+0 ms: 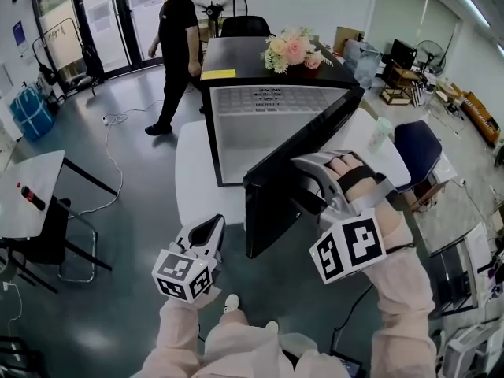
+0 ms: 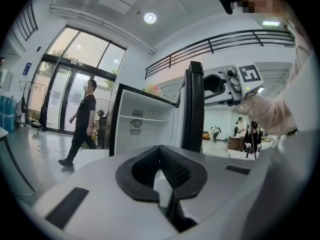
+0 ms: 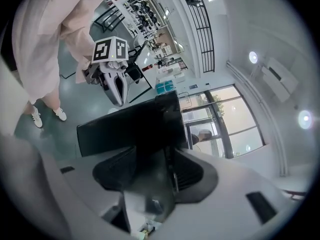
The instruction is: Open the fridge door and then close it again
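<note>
A small black fridge (image 1: pixel 276 124) stands on a white table (image 1: pixel 193 172), its white inside bare. Its black door (image 1: pixel 299 164) is swung out toward me. My right gripper (image 1: pixel 303 186) is at the door's free edge. In the right gripper view that door edge (image 3: pixel 130 126) fills the gap between the jaws (image 3: pixel 152 148), which are shut on it. My left gripper (image 1: pixel 209 228) hangs shut and holding nothing, low and left of the door. The left gripper view shows its pads (image 2: pixel 161 149) meeting, with the door (image 2: pixel 194 109) and the right gripper (image 2: pixel 212 84) beyond.
A person in black (image 1: pixel 175 46) walks past behind the fridge at the left. Flowers (image 1: pixel 293 51) and a yellow note (image 1: pixel 218 74) lie on the fridge top. A cup (image 1: pixel 379 132) and a blue chair (image 1: pixel 417 148) are at the right, another table and chair (image 1: pixel 55 235) at the left.
</note>
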